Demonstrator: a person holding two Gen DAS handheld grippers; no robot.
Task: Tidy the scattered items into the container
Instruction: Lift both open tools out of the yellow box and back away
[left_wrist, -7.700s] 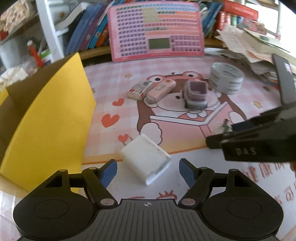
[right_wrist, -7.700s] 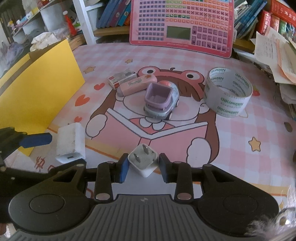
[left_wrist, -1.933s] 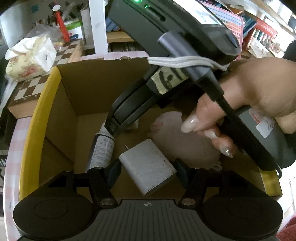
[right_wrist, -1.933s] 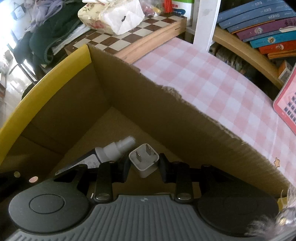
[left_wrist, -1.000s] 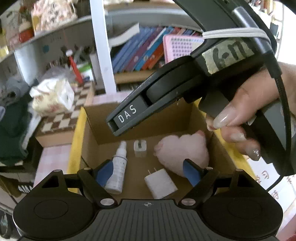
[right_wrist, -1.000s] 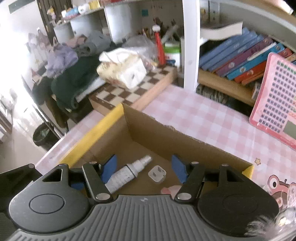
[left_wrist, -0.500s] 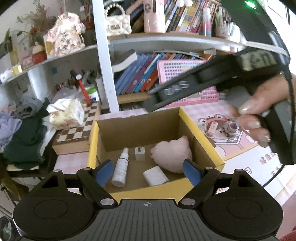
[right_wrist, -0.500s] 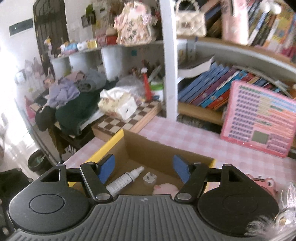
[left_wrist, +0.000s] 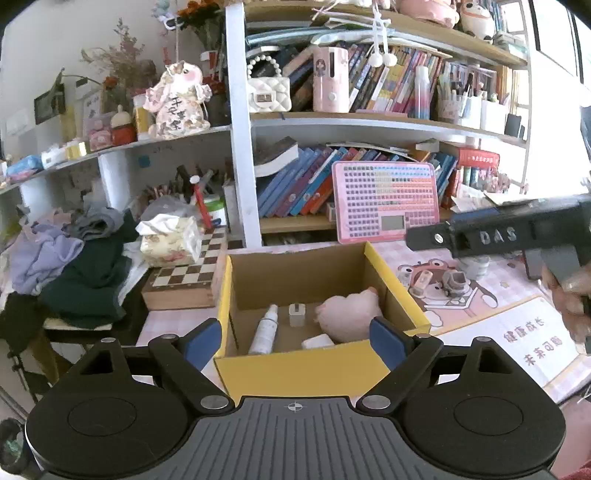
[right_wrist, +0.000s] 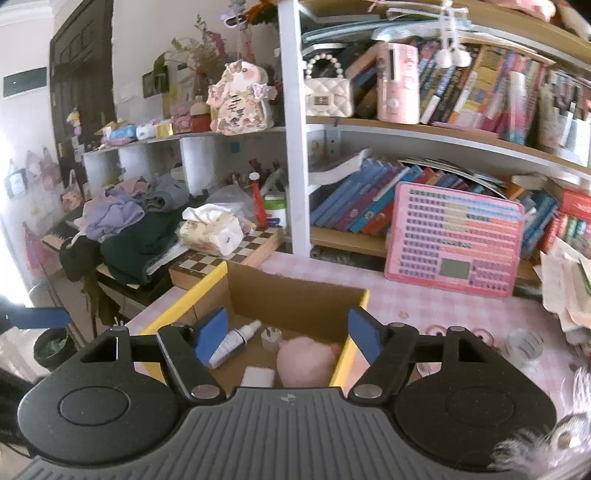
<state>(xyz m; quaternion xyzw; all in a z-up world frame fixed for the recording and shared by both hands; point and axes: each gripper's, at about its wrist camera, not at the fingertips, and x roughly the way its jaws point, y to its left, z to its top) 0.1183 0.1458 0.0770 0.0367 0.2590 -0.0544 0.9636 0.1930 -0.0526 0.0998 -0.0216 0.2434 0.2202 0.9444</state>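
Pink-checked table (left_wrist: 517, 273) bears cardboard box (left_wrist: 295, 369) holding four items.

The raised letters "DAS" are read on the black finger of the right gripper (left_wrist: 424, 238) in the left wrist view. Red Chinese characters are printed on the white panel of the table mat (left_wrist: 517, 339), and black characters are seen on the pink figurine (right_wrist: 236, 107); neither is legible with certainty.

The box (left_wrist: 295, 365) holds one spray bottle (left_wrist: 264, 329), two chargers (left_wrist: 297, 314), one pink plush (left_wrist: 347, 314).
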